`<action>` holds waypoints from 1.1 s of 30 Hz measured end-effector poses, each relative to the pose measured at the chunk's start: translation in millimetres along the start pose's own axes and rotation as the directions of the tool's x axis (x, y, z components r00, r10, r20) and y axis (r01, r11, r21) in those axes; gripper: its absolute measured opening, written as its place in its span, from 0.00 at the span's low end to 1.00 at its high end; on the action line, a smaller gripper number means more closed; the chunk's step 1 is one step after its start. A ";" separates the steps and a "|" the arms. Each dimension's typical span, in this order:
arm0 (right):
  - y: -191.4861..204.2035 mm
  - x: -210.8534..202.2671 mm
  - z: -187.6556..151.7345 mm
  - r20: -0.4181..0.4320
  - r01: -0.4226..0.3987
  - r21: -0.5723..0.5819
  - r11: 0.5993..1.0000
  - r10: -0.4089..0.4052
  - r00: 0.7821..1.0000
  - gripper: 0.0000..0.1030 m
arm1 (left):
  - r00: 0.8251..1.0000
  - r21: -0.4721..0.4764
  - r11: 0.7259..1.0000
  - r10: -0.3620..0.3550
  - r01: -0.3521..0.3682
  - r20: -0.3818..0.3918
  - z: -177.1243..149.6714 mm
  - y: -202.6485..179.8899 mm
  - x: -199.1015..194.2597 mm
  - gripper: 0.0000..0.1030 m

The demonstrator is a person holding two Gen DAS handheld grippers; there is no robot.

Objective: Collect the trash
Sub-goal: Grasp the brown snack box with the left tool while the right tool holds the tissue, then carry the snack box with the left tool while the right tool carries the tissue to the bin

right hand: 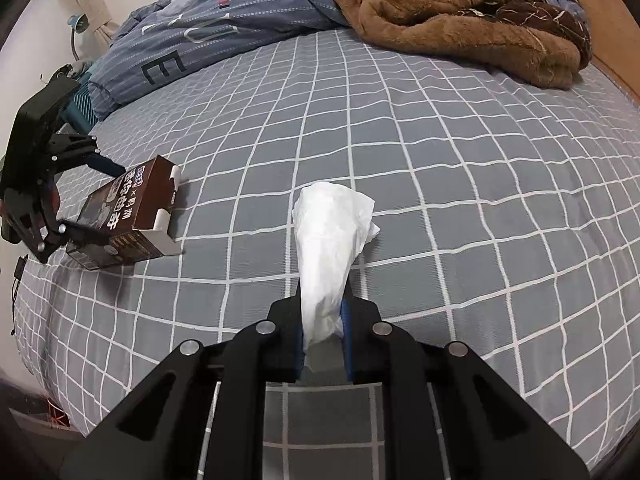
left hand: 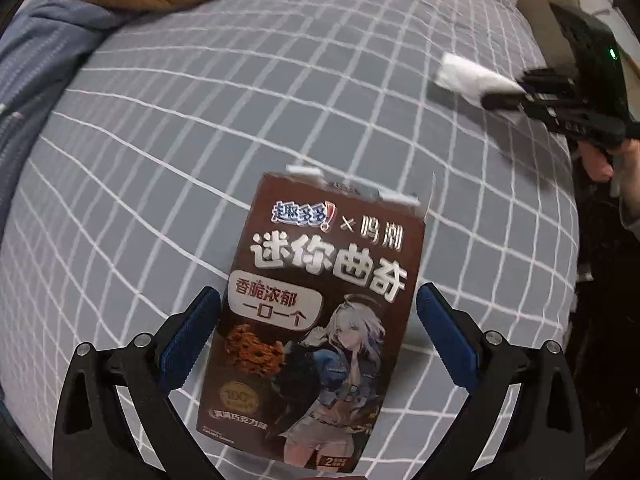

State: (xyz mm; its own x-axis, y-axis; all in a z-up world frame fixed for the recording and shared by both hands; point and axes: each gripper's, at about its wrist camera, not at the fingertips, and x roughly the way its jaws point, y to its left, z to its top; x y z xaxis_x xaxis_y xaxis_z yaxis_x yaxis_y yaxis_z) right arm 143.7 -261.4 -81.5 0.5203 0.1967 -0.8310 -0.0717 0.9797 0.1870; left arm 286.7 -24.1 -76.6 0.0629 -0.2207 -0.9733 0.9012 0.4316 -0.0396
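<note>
Setting: a bed [right hand: 400,152] with a grey checked sheet; a brown blanket [right hand: 460,12] and a blue quilt [right hand: 208,36] were heaped at the far end.
Right gripper [right hand: 323,316]: its fingers were nearly closed and pinched the near end of a crumpled white tissue [right hand: 332,236]; the rest of the tissue stuck out ahead over the sheet.
Left gripper [left hand: 316,340]: its fingers stood wide apart on either side of a brown biscuit box [left hand: 320,300], with a visible gap at the right pad [left hand: 444,332]; the left pad [left hand: 188,336] sat just beside the box edge, and contact could not be confirmed.
Box position: it lay printed face up near the left edge of the bed, its torn-open flaps pointing to the far side.
Stage, as judged: tissue collected, box not yet gripped.
Risk, box: the thin, opened card would likely buckle or twist out if the fingers closed off-centre.
Risk, bed edge: a nudge from one finger could slide the box off the left side.
Risk, tissue: held only by one end, it could tear or slip free with a quick swing.
</note>
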 end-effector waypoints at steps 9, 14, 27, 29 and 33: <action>8.7 1.5 -1.1 -0.003 -0.002 -0.023 1.000 0.002 1.000 0.13 | 1.000 0.016 1.000 0.025 -0.025 -0.016 -5.7 -20.0 25.7 0.90; 12.2 -4.1 -0.8 0.004 -0.009 -0.028 1.000 0.009 1.000 0.13 | 0.995 -0.102 0.992 0.081 -0.075 0.054 -11.1 -25.4 13.4 0.90; 34.5 -34.2 -2.4 0.042 -0.013 -0.059 0.998 0.016 0.999 0.13 | 0.909 -0.666 0.696 0.412 -0.267 0.066 -27.0 -68.7 -34.0 0.90; 40.5 -38.8 -4.4 0.051 -0.011 -0.068 0.998 0.014 0.999 0.13 | 0.880 -0.706 0.645 0.471 -0.294 0.063 -33.2 -86.3 -44.8 0.90; 51.1 -45.1 -11.0 0.069 0.005 -0.085 0.996 0.001 0.998 0.13 | 0.851 -0.790 0.545 0.523 -0.282 0.057 -54.4 -125.7 -61.4 0.90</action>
State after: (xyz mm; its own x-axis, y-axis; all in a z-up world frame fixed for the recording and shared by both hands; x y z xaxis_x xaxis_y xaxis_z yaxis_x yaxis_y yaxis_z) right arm 107.2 -219.8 -40.3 0.5777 0.1944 -0.7928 -0.1408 0.9804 0.1378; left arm 146.2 -17.2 -24.1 0.5492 -0.0123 -0.8356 0.1346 0.9881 0.0740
